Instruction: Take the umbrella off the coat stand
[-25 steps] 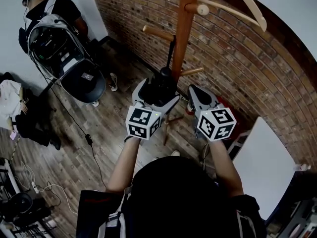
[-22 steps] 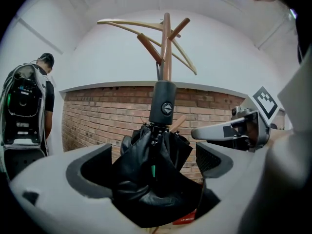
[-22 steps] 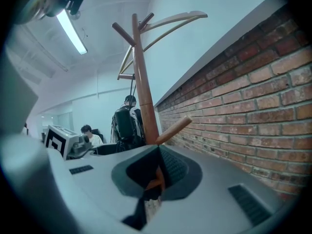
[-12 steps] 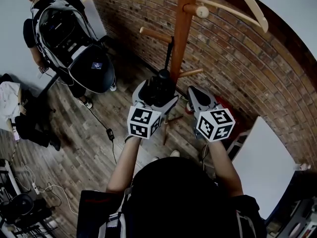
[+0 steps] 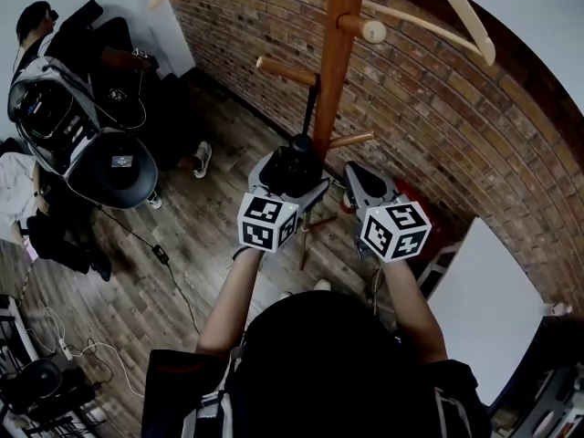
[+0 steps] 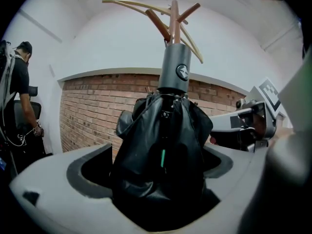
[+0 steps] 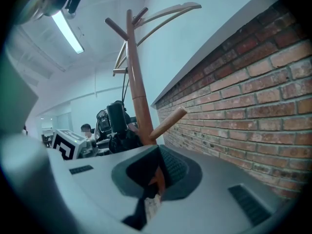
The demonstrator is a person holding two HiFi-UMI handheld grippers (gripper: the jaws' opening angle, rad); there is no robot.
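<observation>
A folded black umbrella (image 5: 295, 156) stands upright beside the wooden coat stand (image 5: 334, 53), and its thin strap (image 5: 311, 106) runs up to a side peg (image 5: 285, 66). My left gripper (image 5: 290, 181) is shut on the umbrella's bunched fabric (image 6: 163, 145). The grey handle cap (image 6: 176, 73) points up in the left gripper view. Just to the right, my right gripper (image 5: 361, 183) hangs near a lower peg (image 5: 352, 139). In the right gripper view its jaws (image 7: 157, 175) stand closed with nothing between them. The stand's pole (image 7: 139, 91) and a peg (image 7: 168, 123) rise just beyond.
A brick wall (image 5: 438, 117) runs close behind the stand. A person with bulky black gear (image 5: 78, 126) is at the far left on the wooden floor (image 5: 201, 245). Cables (image 5: 169, 272) trail across the floor. A white board (image 5: 484, 308) lies at the right.
The person with the black gear has shifted about at the left. Both grippers and the umbrella have stayed nearly in place by the stand.
</observation>
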